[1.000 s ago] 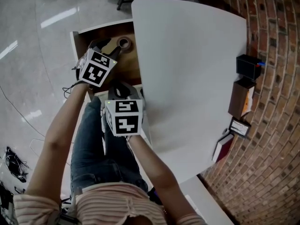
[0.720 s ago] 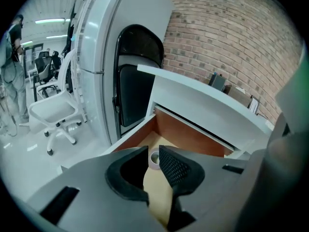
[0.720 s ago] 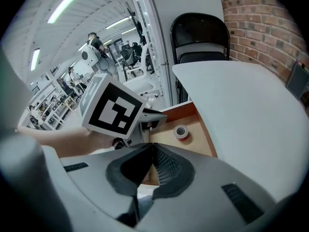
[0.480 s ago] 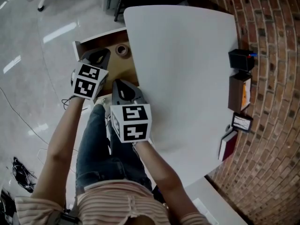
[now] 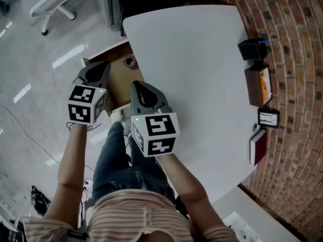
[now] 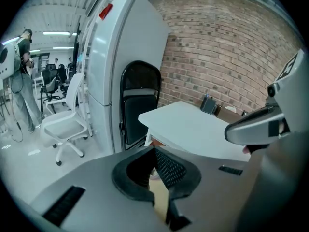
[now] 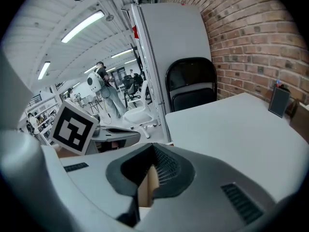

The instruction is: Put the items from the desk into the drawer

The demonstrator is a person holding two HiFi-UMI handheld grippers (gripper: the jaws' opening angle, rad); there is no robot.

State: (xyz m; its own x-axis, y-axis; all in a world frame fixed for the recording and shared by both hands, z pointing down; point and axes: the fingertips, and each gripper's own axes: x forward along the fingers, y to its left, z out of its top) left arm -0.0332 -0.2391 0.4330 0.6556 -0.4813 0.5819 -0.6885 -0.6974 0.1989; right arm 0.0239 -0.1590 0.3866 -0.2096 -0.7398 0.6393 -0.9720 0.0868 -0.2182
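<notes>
The wooden drawer (image 5: 119, 79) stands open at the left edge of the white desk (image 5: 202, 74), with a roll of tape (image 5: 129, 61) lying at its far end. My left gripper (image 5: 95, 70) (image 6: 154, 152) hovers over the drawer's near left side, jaws shut and holding nothing. My right gripper (image 5: 145, 96) (image 7: 151, 153) hangs above the desk's left edge beside the drawer, also shut and empty. Along the desk's far right edge sit a black box (image 5: 251, 49), a brown box (image 5: 260, 84), a small framed card (image 5: 268, 117) and a red book (image 5: 258, 146).
A brick wall (image 5: 298, 84) runs behind the desk's right edge. A black folding chair (image 6: 140, 100) and a tall grey cabinet (image 6: 116, 57) stand past the desk's far end. A white office chair (image 5: 50, 4) is on the glossy floor to the left.
The left gripper has drawn back from the tape roll, which stays in the drawer. The right gripper has lifted slightly, and the head view has swung left.
</notes>
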